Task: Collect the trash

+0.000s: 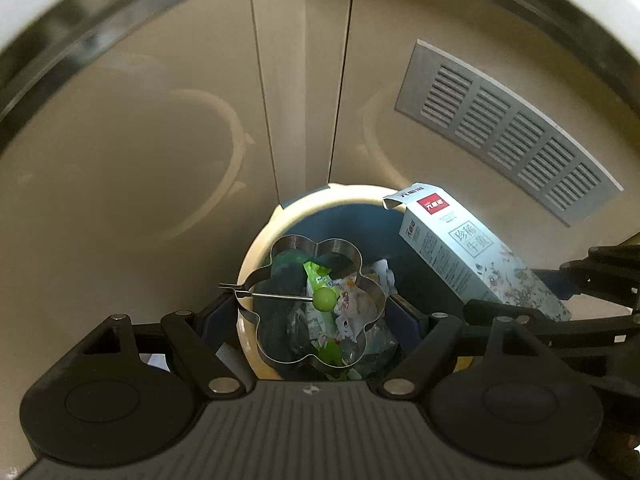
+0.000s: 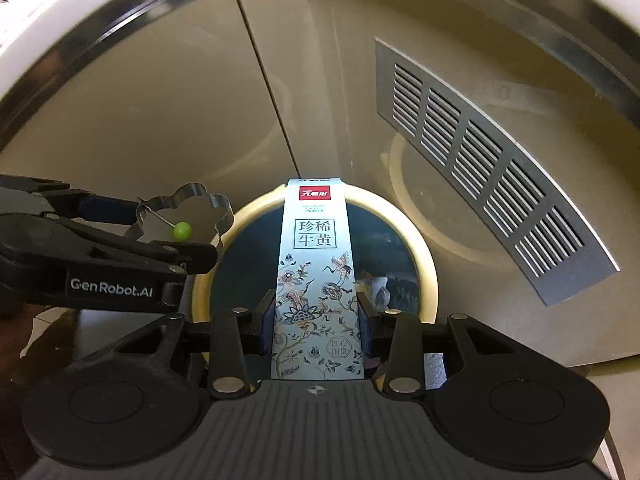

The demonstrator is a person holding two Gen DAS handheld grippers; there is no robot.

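Left wrist view: my left gripper [image 1: 314, 312] pinches a flower-shaped metal mould [image 1: 310, 306] across its width, jaws spread wide and pressing on its outer walls. A wire handle with a green ball [image 1: 324, 298] crosses the mould. The mould hangs directly above the open mouth of the trash bin [image 1: 256, 240], over its near-left rim. Through the mould, wrappers [image 1: 344, 308] are visible, already lying inside the bin.

Right wrist view: my right gripper [image 2: 316, 316] clamps a pale blue carton [image 2: 314, 264] by its long sides, jaws partly closed on it. The carton points lengthwise across the bin opening, its far end reaching the far rim.

Status: some trash is already deposited. Both held items are positioned over the bin but not yet released. Remaining step, as I judge it: open both jaws to drop them in.
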